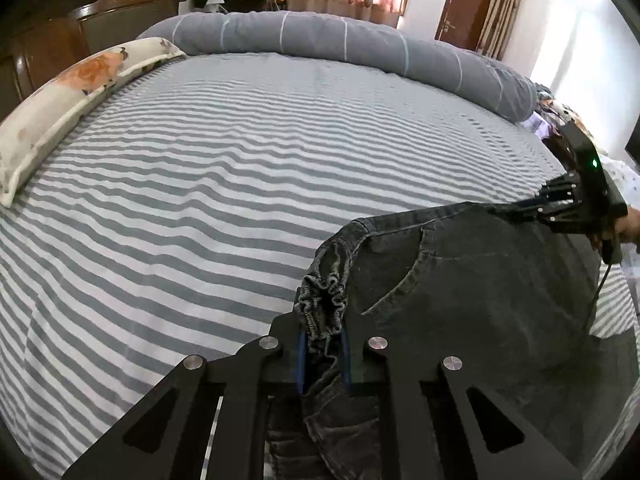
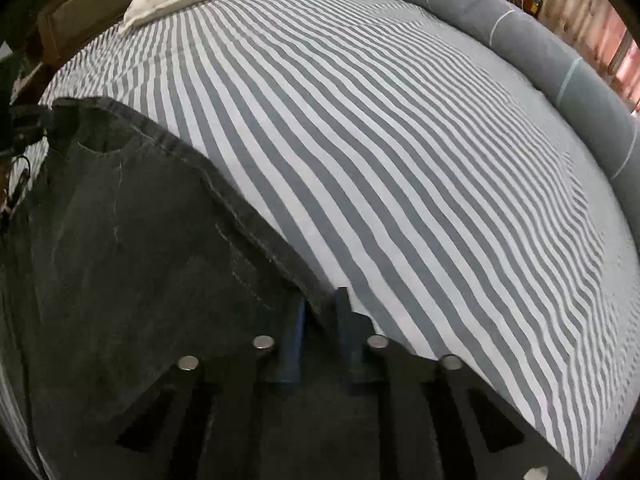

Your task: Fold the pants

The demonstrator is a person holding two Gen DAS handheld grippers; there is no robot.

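Dark grey denim pants [image 1: 472, 280] are held up by the waistband over a striped bed. My left gripper [image 1: 324, 332] is shut on the gathered elastic end of the waistband [image 1: 324, 300]. My right gripper [image 2: 320, 312] is shut on the other end of the waistband [image 2: 224, 196]; it also shows at the right in the left wrist view [image 1: 532, 208]. The pants [image 2: 120, 240] stretch between the two grippers and hang below them.
The bed sheet [image 1: 200, 184] has grey and white stripes. A rolled grey duvet [image 1: 320, 40] lies along the far edge. A floral pillow [image 1: 76, 92] lies at the left edge. A wooden headboard [image 1: 60, 20] stands behind it.
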